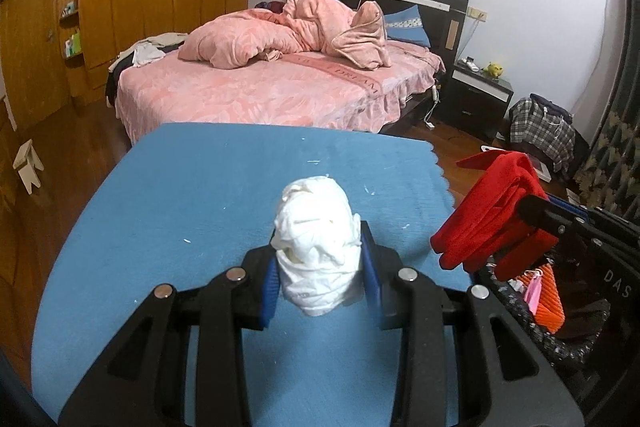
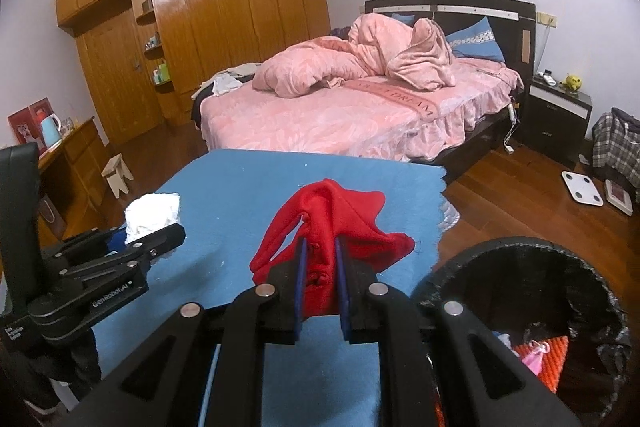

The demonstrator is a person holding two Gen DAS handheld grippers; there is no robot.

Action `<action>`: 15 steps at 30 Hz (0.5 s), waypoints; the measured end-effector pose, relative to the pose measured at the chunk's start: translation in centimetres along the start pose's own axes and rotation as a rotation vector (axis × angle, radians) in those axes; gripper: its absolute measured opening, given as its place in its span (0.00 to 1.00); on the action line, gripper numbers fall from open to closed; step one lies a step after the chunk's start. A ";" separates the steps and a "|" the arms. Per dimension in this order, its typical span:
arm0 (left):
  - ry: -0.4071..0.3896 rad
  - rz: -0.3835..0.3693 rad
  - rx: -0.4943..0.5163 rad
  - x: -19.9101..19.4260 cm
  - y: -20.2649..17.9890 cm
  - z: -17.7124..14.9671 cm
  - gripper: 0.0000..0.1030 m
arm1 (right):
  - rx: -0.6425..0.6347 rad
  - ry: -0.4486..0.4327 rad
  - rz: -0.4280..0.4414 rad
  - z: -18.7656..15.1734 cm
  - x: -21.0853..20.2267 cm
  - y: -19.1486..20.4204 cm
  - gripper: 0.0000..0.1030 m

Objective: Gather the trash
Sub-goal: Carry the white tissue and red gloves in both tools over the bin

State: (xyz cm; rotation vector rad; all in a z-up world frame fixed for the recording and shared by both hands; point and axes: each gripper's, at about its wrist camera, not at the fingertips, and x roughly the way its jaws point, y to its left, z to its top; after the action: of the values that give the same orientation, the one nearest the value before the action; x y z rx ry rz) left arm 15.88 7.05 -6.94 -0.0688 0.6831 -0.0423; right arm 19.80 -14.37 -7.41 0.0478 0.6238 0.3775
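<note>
You are holding the left tongs [image 1: 320, 267] clamped on a crumpled white tissue wad [image 1: 316, 247], which is sitting between the blue pads [image 1: 372, 279] and hanging clear above the blue-covered counter [image 1: 200, 207], roughly over its middle. You are holding the right tongs [image 2: 322, 283] pressed together on a bunched red cloth [image 2: 332, 223], which is drooping from the pads toward the counter's right edge. A black-lined trash bin [image 2: 532, 255] is standing just beside that right edge, below the counter top, and it is already containing an orange ridged item [image 2: 548, 355] and a small pink scrap [image 2: 536, 359]. White specks [image 1: 186, 241] are lying scattered across the counter cover. A bed [image 2: 340, 123] with pink bedding is standing beyond the counter's far edge.
</note>
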 end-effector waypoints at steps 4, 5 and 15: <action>-0.016 -0.005 0.013 -1.4 -0.9 0.0 0.33 | -0.004 -0.021 -0.010 -0.3 -2.1 0.0 0.13; -0.018 -0.007 0.015 -1.8 -1.0 0.0 0.33 | -0.005 -0.024 -0.012 -0.4 -2.5 0.0 0.13; -0.059 -0.022 0.034 -5.4 -3.2 -0.5 0.33 | -0.017 -0.073 -0.020 -0.7 -6.5 0.1 0.13</action>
State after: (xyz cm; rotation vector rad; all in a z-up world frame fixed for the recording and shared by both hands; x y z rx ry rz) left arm 11.31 4.18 -3.68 -0.0451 0.6226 -0.0727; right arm 14.50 -16.68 -4.32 0.0391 0.5487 0.3596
